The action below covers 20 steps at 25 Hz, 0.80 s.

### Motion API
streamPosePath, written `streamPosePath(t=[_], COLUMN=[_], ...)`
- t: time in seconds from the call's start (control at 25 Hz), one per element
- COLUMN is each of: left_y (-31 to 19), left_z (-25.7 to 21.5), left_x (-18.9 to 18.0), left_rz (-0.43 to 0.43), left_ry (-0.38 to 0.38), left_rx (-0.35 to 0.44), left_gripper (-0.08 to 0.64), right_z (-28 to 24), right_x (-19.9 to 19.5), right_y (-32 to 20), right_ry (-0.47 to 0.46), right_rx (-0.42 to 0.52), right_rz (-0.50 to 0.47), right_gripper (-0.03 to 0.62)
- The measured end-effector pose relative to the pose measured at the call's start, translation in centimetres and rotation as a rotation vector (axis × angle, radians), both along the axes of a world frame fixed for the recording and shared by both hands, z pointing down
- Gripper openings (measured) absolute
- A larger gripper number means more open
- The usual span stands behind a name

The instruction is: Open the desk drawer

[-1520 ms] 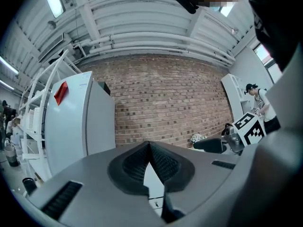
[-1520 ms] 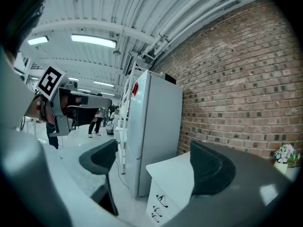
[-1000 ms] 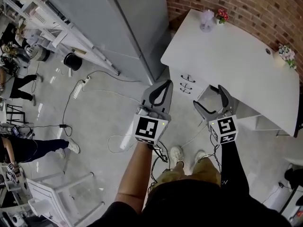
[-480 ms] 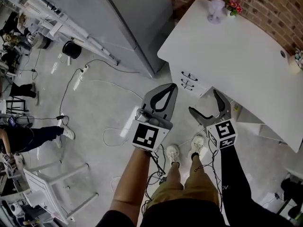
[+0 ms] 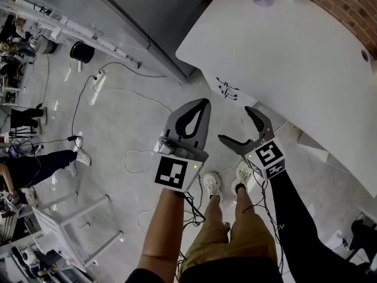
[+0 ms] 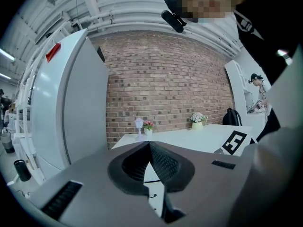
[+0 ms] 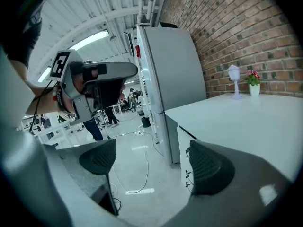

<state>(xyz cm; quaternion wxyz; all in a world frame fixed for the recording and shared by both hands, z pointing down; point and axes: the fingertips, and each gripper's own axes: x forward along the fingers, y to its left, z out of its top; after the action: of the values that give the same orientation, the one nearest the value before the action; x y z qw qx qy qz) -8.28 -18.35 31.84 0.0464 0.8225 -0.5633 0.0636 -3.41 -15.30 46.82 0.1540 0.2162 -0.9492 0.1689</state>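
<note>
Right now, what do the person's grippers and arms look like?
The left gripper is light grey, its jaws tapering round a teardrop-shaped, black-padded opening. The right gripper has dark grey, curved jaws. Each carries a white cube printed with black square markers. Thin dark cables trail from both. The right arm wears a black long sleeve; the left arm has no sleeve.

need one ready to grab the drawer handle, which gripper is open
The right gripper: its fingers stand wide apart with nothing between them. The left gripper has its fingers closed together at the tips.
</note>
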Motion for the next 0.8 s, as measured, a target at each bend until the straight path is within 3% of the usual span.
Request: streamPosePath(t=[0.36,0.68,0.8], left_y=[-0.4,-1.6,-2.7], left_z=[4.7,9.9,11.2], left_x=[0.5,-0.2,-0.9], left_rz=[-0.045,-0.060,-0.074], left_ry=[-0.016,-0.033,-0.035], left_rx=[-0.035,-0.067,-0.057], left_gripper=[0.008,0.008,0.008], right_z=[7.0,10.0,11.2], right_x=[-1.0,-0.2,0.0], right_y=[-1.3,-4.0,-4.6], right_ry=[-0.049,-0.129,-0.149], right_rx=[-0.115,-0.146,-0.196], right_rz=[-0.006,0.167,0.231], right_gripper=[0.494,0.489,0.488])
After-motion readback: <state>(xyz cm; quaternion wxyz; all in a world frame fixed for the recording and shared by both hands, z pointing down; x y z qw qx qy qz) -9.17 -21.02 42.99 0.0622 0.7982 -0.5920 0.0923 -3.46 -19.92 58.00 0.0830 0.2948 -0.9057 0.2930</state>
